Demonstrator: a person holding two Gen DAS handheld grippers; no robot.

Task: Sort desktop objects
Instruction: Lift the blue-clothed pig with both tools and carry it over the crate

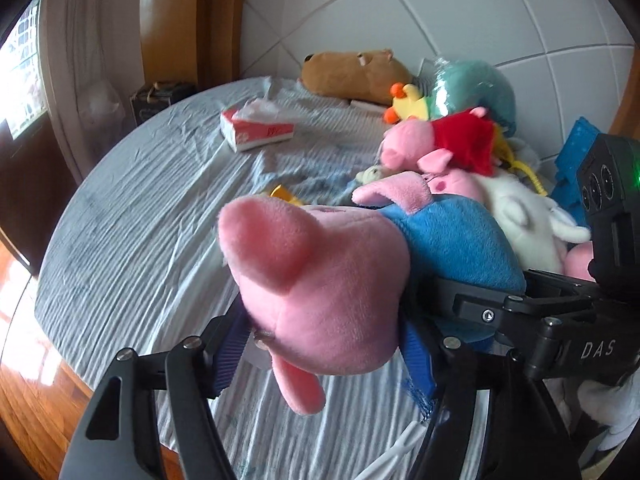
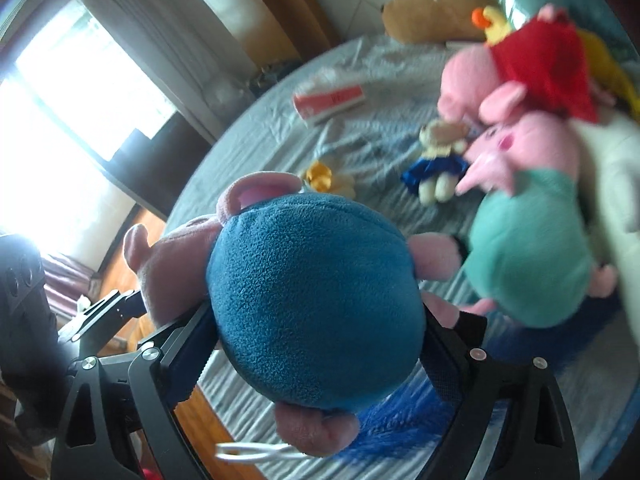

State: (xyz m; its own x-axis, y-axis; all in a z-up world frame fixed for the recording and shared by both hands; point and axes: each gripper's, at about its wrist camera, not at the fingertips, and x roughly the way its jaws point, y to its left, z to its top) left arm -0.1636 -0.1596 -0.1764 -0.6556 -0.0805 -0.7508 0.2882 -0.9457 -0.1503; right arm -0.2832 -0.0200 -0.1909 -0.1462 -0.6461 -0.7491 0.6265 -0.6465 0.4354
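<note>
Pink plush fills the near part of both views: one pig toy in a blue shirt (image 1: 320, 280) is held by both tools at once, lifted above the desk (image 1: 132, 240), which is covered by a wrinkled grey striped cloth.

In the left wrist view the left hand-held gripper (image 1: 324, 344) is closed on the pig's head, its blue-padded fingers (image 1: 230, 352) pressing in from either side; the snout points up and left and an ear hangs down below the grip. The toy's blue body stretches away to the right, where part of the other black tool shows.

In the right wrist view the right hand-held gripper (image 2: 316, 344) is clamped around the round blue belly of the same toy, one finger (image 2: 188, 360) on each side, with a pink foot sticking out beneath and an arm to the right.

Behind the held toy, on the right side of the desk, a heap of soft toys lies together: a pig in a red dress (image 1: 436, 144), a pig in a green shirt (image 2: 532, 248), a white plush (image 1: 524, 220), a teal plush (image 1: 472, 88) and a yellow duck (image 1: 412, 104). A brown plush animal (image 1: 356, 72) lies at the far edge against the white tiled wall (image 1: 480, 12). A small bear in a blue dress (image 2: 436, 160) and a yellow bow (image 2: 320, 176) lie apart on the cloth, between the heap and a red and white tissue box (image 1: 256, 128) further left. A blue crate (image 1: 576, 160) stands at the right edge.
</note>
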